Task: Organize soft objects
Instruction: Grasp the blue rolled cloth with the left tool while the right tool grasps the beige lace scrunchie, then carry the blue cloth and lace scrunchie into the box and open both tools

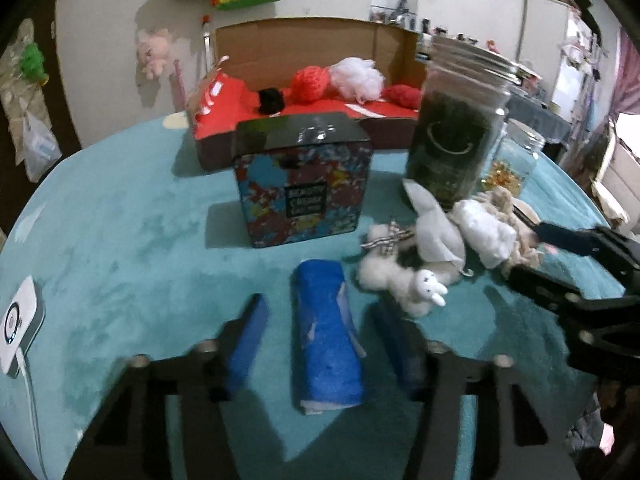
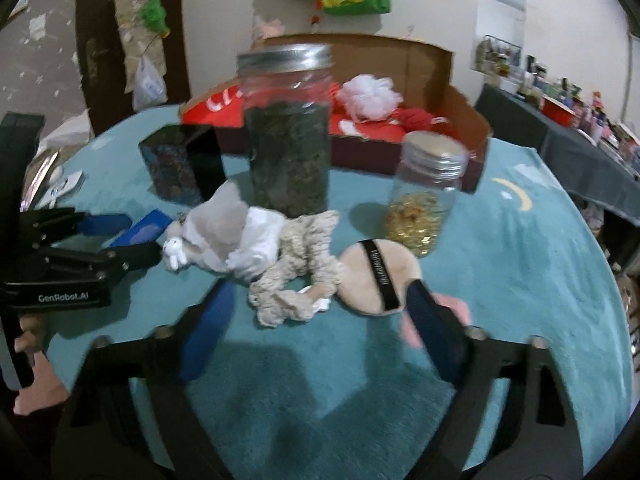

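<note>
Jaws of both the left gripper (image 1: 320, 328) and right gripper (image 2: 320, 316) are gaping, released, over the teal tablecloth (image 1: 120, 232); the cardboard box (image 1: 304, 44) is sitting at twelve o'clock against the white wall (image 1: 100, 40).

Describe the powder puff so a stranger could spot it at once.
Start at the tall jar of dark leaves on the teal cloth. In front of it lies a heap of soft things; the powder puff is at the heap's right end, near the small jar. It alone is a flat beige disc with a black strap.
</note>
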Demonstrator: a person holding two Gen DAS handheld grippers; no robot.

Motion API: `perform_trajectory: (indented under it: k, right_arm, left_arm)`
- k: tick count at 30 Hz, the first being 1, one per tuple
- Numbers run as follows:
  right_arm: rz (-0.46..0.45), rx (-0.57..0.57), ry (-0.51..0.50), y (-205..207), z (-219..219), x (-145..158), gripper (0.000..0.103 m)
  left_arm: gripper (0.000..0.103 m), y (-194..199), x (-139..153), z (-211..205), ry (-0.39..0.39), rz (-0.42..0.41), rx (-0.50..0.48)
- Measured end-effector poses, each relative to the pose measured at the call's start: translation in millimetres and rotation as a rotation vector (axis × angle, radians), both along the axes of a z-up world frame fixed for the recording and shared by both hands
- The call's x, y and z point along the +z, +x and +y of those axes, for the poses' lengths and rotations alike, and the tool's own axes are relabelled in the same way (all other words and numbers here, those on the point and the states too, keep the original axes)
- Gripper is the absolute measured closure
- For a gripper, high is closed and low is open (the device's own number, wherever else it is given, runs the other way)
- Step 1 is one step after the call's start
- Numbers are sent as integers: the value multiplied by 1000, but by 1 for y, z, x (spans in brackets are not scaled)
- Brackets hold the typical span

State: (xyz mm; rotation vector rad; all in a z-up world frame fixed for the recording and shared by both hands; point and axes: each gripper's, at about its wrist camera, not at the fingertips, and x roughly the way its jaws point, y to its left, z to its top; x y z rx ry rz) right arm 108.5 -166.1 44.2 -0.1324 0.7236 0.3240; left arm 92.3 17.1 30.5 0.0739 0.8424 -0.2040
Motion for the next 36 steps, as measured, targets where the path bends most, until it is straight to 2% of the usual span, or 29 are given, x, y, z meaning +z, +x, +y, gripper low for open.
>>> perform_trajectory:
  k: [1,2,3,4,6,11,18,36]
  right_arm:
    - [16,20,-6,2,4,-3,44]
    - [27,39,-9,3,7,-5,49]
    - [31,51,-16,3,9,-6,58]
    - [35,67,-14,3,11,-6,69]
    - [55,91,0,4,12,-9,73]
    - [8,82,56,-4,3,2,75]
    - [-32,66,56,-10,-6,18,75]
    - [-31,45,75,-7,-15,21,75]
  left_arm:
    - [66,-1,0,-1,2,-2,-8]
    - [72,-1,1,-1,3,-3,-15]
    - [77,-1,2,-2,-1,-2,-23]
    - [78,-2,4,-2,-4,0,-24]
    - [79,-2,6,-3,-11,5,-26]
    - [79,-4,20,-7,-32,-17,-48]
    - [79,-4,38,-13,-51,-66,-75]
    - [79,2,36,-13,-74,-59,-79]
